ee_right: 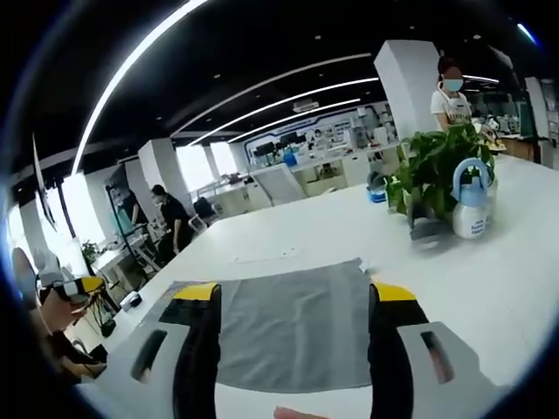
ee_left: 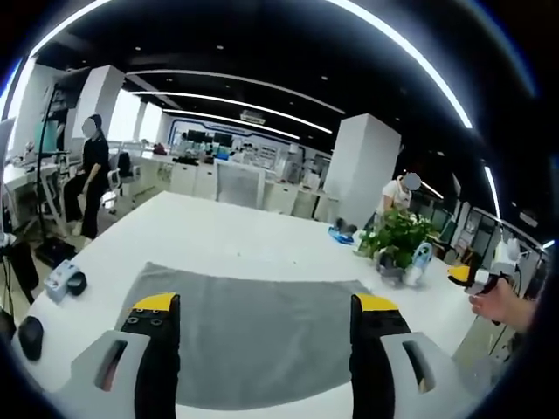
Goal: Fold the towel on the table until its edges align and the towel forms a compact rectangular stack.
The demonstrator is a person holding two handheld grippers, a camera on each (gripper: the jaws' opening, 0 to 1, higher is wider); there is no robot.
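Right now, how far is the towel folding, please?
Nothing looks done: the grey towel lies flat and unfolded on the white table. In hand: both tools hover open above it, the left tool and the right tool, gripping nothing. Left to do: grasp an edge, make every fold, align the edges into a compact stack.

towel (ee_left: 262,336) plain grey | table (ee_left: 218,236) white | plant (ee_right: 437,166) green
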